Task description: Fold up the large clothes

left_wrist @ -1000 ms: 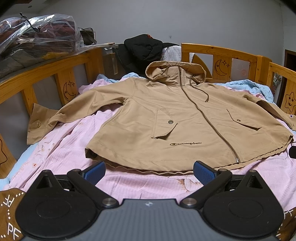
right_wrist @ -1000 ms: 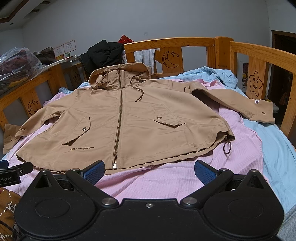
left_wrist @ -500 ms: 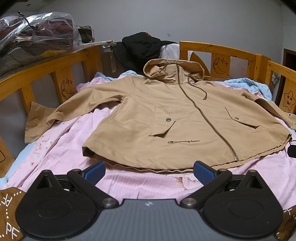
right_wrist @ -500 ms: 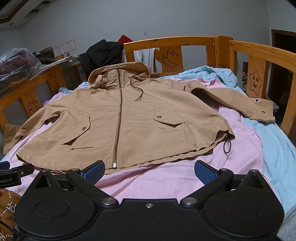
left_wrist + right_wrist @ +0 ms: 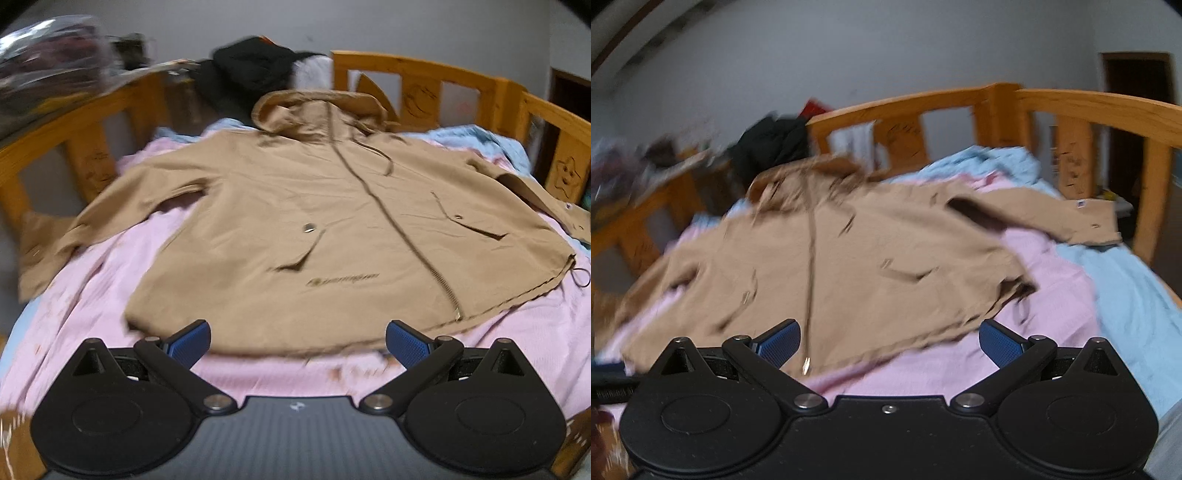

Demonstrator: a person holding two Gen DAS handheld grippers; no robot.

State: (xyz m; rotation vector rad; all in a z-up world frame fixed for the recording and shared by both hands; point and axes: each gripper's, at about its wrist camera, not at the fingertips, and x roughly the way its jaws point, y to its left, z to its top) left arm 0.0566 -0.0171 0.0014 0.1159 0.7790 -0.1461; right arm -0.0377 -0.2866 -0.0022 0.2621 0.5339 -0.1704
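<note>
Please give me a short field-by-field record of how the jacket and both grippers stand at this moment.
garment: tan hooded jacket, front up, zipped, spread flat
sleeves: both stretched out to the sides, unfolded
surface: pink sheet on a bed with a wooden rail
left gripper: open, holding nothing, near the jacket's hem
right gripper: open, holding nothing, near the hem by the zip's lower end
other items: black garment on the rail behind the hood; blue sheet
image quality: both views motion-blurred
folding: not yet begun
</note>
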